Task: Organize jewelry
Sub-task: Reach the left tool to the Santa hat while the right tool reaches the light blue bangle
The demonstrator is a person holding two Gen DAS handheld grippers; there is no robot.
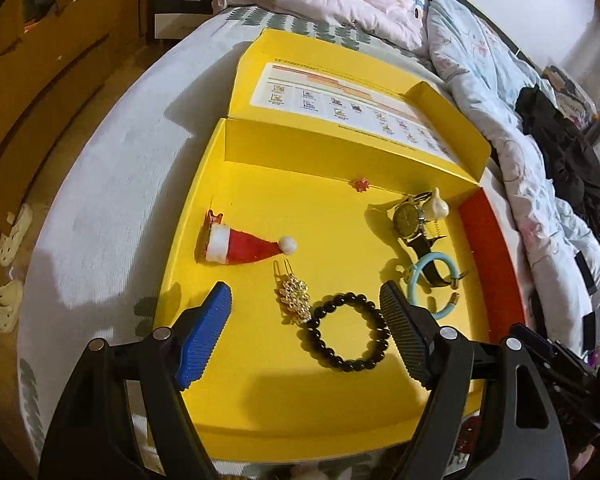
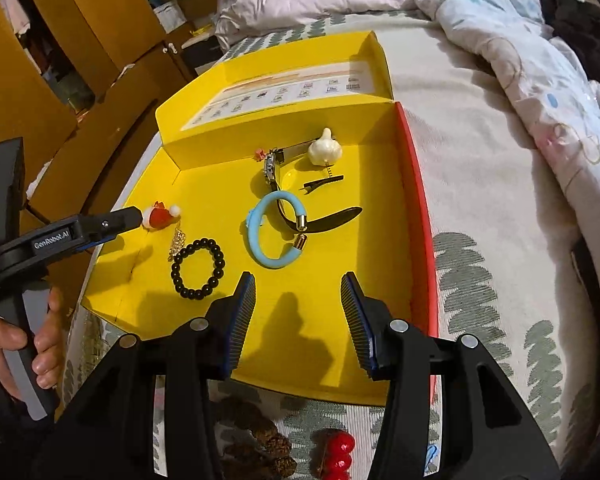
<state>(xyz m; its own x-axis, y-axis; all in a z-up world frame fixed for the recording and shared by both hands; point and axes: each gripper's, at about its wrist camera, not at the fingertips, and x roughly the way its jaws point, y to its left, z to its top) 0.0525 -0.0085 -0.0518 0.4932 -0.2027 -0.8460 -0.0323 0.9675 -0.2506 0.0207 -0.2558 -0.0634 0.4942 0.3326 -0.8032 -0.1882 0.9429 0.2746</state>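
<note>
Yellow box point(image 1: 260, 392) lies open on the bed, all jewelry loose on its floor. Left wrist view, left to right: Santa-hat clip point(image 1: 242, 246) at centre left, soft felt on a small red claw, light, best pinched across the hat body. Gold hairpin point(image 1: 294, 298) at lower centre, stiff metal, thin and flat, likely slippery; take it across the ornate middle. It touches the black bead bracelet point(image 1: 346, 332), which sits lower centre between the spread fingers of the left gripper point(image 1: 306, 330); jaws wide apart, holding nothing. Beads look hard and smooth on what is probably elastic, so it should flop when lifted; pinch one side of the ring across a couple of beads. Tiny red star charm point(image 1: 360, 185) by the back wall, upper centre, fiddly. Right of centre: watch point(image 1: 410, 220), heaviest piece probably, rigid case, limp strap; grip the case. Cream garlic-shaped clip point(image 1: 438, 206) rests against it, looks hard, maybe brittle. Blue bangle point(image 1: 426, 284) overlaps the strap, rubbery-looking with gold end caps; grab the tube mid-arc. Right wrist view: right gripper point(image 2: 298, 316) at bottom centre, fingers parted, empty, over bare box floor below the bangle. Beaded pieces point(image 2: 336, 454) lie on the bedspread outside the box, bottom edge.
</note>
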